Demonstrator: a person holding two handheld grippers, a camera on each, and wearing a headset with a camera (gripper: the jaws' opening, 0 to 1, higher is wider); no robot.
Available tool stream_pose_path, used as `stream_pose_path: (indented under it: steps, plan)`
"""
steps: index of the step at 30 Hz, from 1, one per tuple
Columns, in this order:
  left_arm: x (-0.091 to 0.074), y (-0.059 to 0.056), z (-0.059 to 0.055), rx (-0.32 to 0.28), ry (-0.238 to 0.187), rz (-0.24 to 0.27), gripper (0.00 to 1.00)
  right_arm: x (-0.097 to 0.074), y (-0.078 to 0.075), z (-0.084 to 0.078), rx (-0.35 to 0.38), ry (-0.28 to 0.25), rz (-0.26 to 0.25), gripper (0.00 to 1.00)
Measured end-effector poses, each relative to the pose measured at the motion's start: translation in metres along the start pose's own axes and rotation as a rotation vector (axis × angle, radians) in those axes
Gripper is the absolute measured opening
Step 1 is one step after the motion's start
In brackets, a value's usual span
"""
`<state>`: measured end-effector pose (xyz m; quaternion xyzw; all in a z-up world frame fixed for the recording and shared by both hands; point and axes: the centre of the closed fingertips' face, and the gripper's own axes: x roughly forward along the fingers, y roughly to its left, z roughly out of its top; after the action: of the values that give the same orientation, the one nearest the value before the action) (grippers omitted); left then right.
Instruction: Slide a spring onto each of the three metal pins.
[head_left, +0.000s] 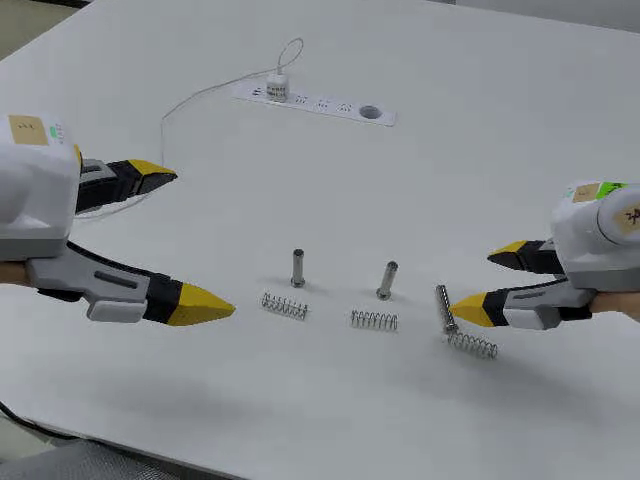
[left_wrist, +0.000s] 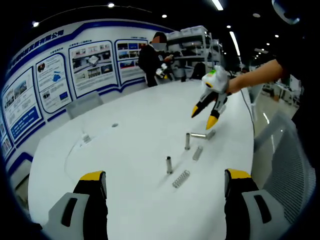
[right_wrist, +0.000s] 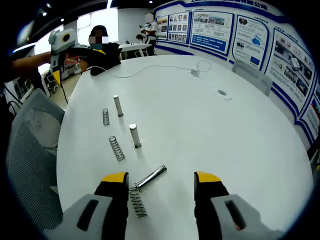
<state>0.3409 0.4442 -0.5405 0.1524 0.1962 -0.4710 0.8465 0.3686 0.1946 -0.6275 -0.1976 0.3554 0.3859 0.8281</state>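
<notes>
A broad white table carries everything. Over its left side hangs the left gripper, its jaws spread wide with nothing between them, well apart from the parts. Over the right side, the right gripper is also open and empty. Its nearer yellow tip is just beside the right-hand pin. A white power strip lies at the far side, with a thin cable looping off to the left.

Three metal pins sit in a row near the table's middle. The left pin and the middle pin stand upright. The right pin lies on its side; in the right gripper view it sits just ahead of the gap between the jaws, closer to the left one.

Each spring lies flat on the table just to the near side of its pin: the left spring, the middle spring and the right spring. The right spring's end comes up to the lying pin's near end, but I cannot tell whether they touch.
</notes>
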Motion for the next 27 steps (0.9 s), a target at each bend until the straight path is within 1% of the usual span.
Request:
stream_pose_path:
  steps: [2, 5, 7, 10, 13, 15, 16, 17, 19, 22, 24, 27]
  plan:
    - [0.000, 0.000, -0.002, -0.001, 0.003, 0.000, 1.00, 0.004, 0.000, 0.000, 0.002, 0.008, 0.001, 0.51]
    - [0.002, -0.001, -0.007, 0.002, 0.021, -0.004, 1.00, 0.010, 0.002, 0.000, 0.024, 0.017, 0.011, 0.49]
    - [0.004, -0.001, -0.008, 0.000, 0.020, -0.007, 1.00, 0.014, 0.003, 0.000, 0.043, 0.030, 0.016, 0.48]
    - [0.006, -0.003, -0.008, -0.006, 0.016, -0.013, 1.00, 0.018, 0.005, 0.000, 0.078, 0.041, 0.020, 0.45]
    - [0.007, -0.004, -0.010, -0.005, 0.021, -0.009, 1.00, 0.022, 0.005, 0.001, 0.136, 0.037, 0.015, 0.41]
    - [0.007, -0.003, -0.011, -0.002, 0.023, -0.007, 1.00, 0.024, 0.003, 0.000, 0.194, 0.047, 0.000, 0.36]
    - [0.006, -0.003, -0.011, -0.007, 0.021, -0.008, 1.00, 0.026, 0.000, -0.003, 0.242, 0.056, -0.015, 0.34]
    - [0.006, -0.003, -0.011, -0.008, 0.019, -0.007, 1.00, 0.027, -0.001, -0.003, 0.273, 0.056, -0.020, 0.31]
    - [0.004, -0.001, -0.011, -0.010, 0.019, -0.001, 1.00, 0.030, -0.004, -0.004, 0.327, 0.055, -0.033, 0.29]
    - [0.002, 0.001, -0.012, -0.006, 0.022, 0.006, 1.00, 0.034, -0.003, -0.007, 0.363, 0.074, -0.031, 0.27]
    - [0.001, 0.002, -0.013, -0.008, 0.023, 0.006, 1.00, 0.037, -0.002, -0.010, 0.370, 0.096, -0.032, 0.26]
    - [0.001, 0.002, -0.015, -0.012, 0.026, 0.006, 1.00, 0.041, 0.001, -0.011, 0.375, 0.107, -0.025, 0.26]
